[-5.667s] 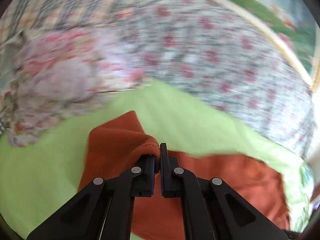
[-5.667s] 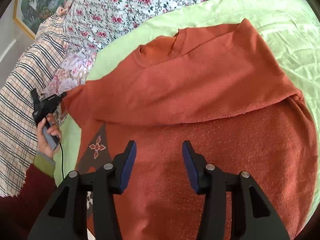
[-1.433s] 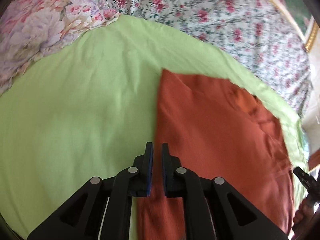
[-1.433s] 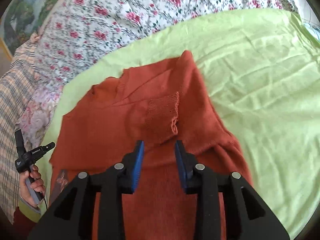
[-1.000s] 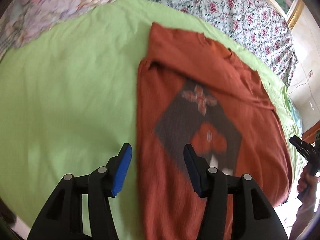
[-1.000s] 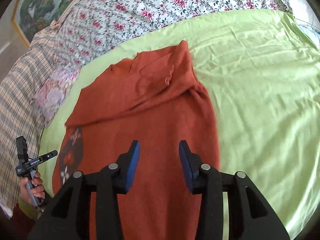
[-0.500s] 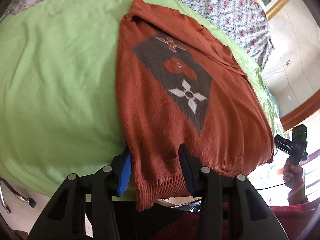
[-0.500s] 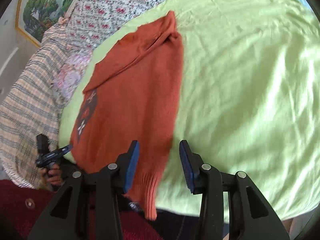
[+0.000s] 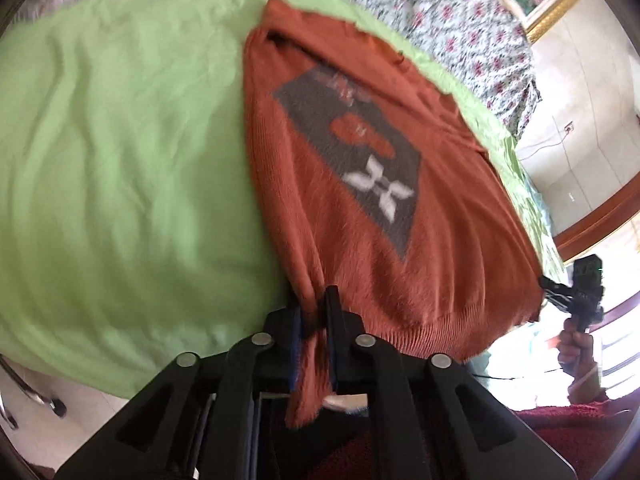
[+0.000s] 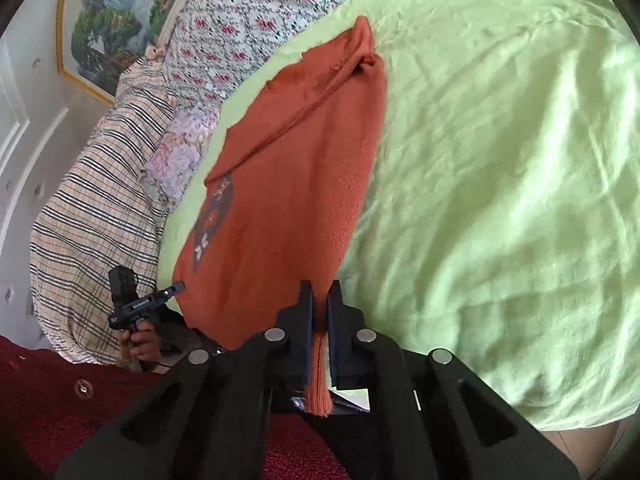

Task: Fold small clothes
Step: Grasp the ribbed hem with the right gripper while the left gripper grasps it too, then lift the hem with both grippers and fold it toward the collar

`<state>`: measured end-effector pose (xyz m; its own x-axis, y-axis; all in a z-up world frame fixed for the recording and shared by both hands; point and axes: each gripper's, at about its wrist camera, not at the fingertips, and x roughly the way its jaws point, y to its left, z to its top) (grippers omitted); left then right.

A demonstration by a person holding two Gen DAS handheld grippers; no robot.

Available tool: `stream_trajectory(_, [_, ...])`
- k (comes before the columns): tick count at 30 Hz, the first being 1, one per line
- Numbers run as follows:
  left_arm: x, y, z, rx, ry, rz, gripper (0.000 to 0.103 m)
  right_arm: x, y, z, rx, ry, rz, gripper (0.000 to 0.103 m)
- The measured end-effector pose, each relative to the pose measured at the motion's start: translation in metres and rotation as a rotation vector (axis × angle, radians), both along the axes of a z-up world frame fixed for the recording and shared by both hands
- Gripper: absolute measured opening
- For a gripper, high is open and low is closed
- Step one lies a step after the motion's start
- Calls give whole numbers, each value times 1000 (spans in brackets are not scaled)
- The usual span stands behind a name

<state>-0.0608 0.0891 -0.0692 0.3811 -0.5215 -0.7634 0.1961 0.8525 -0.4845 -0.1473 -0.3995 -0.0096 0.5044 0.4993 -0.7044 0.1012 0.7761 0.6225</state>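
An orange knit sweater (image 9: 432,240) with a grey diamond panel and a white cross motif lies lengthwise on a light green bedsheet (image 9: 120,168), sleeves folded in, its ribbed hem at the near edge of the bed. My left gripper (image 9: 314,312) is closing, its pads pinching the hem's left corner. In the right wrist view the same sweater (image 10: 296,184) stretches away, and my right gripper (image 10: 319,304) is closing with the hem's right corner pressed between its pads. Each view shows the other gripper in a hand at the far hem corner.
A floral bedspread (image 10: 240,32) and a striped plaid cloth (image 10: 92,216) lie beyond the sweater. A framed landscape picture (image 10: 116,12) hangs behind. The person's dark red sleeve (image 10: 60,392) fills the near left. Bare green sheet (image 10: 500,200) spreads to the right.
Both grippers pulled back from the folded sleeves to the hem at the bed's near edge. Their jaws went from apart around the hem corners to pinched on them.
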Motion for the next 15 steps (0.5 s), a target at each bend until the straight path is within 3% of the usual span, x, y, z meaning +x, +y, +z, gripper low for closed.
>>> stream_trajectory(2, [-2,5,-1,-30,12,-6,17,1,1,-6,17,20,17,11])
stream_trajectory(5, [-5,4,-4,-35,21,-21,18,-2,6,-6,28,19,61,15])
stream_trajectory(10, [-5,-1,-5,-46,-17,-45,7,6,20,-11,30,6,105,15])
stream_trajectory(11, [-7,-1,-3,-44,-26,-44,6,6,20,-11,30,6,105,11])
stream_trajectory(15, [-18,3,12,-63,-80,-13,5,3,27,4,60,-86,103,8])
